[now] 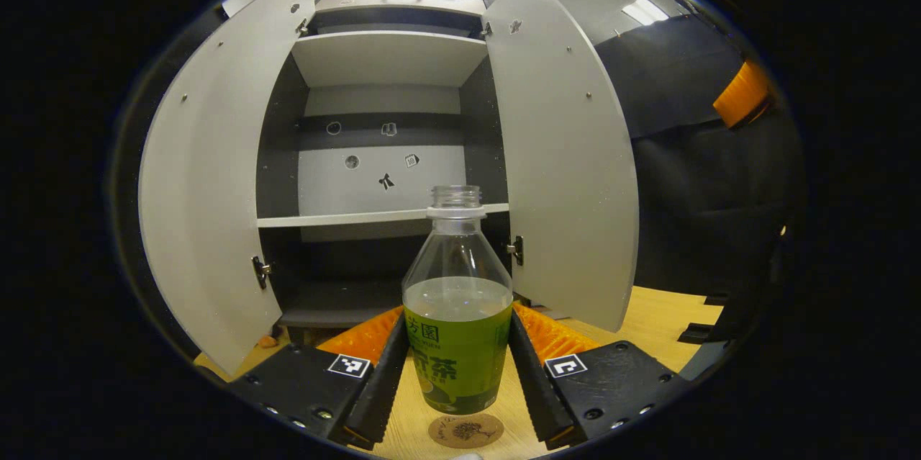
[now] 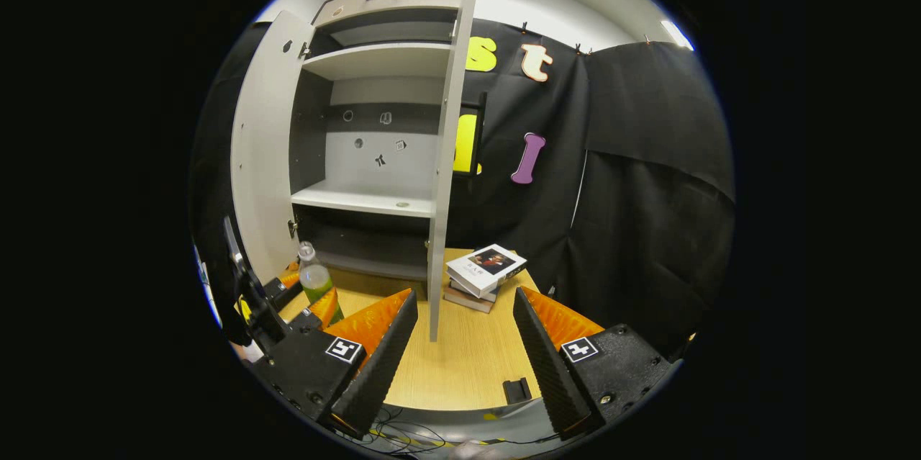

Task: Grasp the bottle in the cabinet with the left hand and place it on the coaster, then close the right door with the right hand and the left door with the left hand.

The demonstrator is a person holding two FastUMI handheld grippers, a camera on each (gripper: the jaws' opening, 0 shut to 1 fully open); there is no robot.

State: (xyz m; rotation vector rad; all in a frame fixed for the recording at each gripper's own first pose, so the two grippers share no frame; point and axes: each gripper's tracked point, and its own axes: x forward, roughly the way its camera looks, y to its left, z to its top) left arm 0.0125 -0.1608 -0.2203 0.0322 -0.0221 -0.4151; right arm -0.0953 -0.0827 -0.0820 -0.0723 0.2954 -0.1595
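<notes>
Bottle (image 1: 456,316) was upright and uncapped, part full of clear liquid, green label around its lower half. It sat between the fingers of the left hand-held gripper (image 1: 456,373), both fingers pressed against the label, so that one was clamped on the bottle. Bottle was out of the cabinet (image 1: 385,158), in front of its open bay and over the wooden tabletop (image 1: 647,323). Round coaster (image 1: 466,430) lay on the tabletop just nearer the camera than the bottle's base; could not tell whether the base touched it.

Both cabinet doors stood wide open: left door (image 1: 209,186) and right door (image 1: 561,158), as seen facing the cabinet. Shelves inside carried nothing visible apart from small stickers on the back panel.

In the right gripper view, right hand-held gripper (image 2: 460,345) was spread open with nothing between its fingers, in front of the cabinet, with the right door's edge (image 2: 445,179) straight ahead. A stack of books (image 2: 483,273) lay on the tabletop right of that door. Bottle (image 2: 314,280) showed left of the door, near the cabinet's base, in the left hand-held gripper (image 2: 306,301).
</notes>
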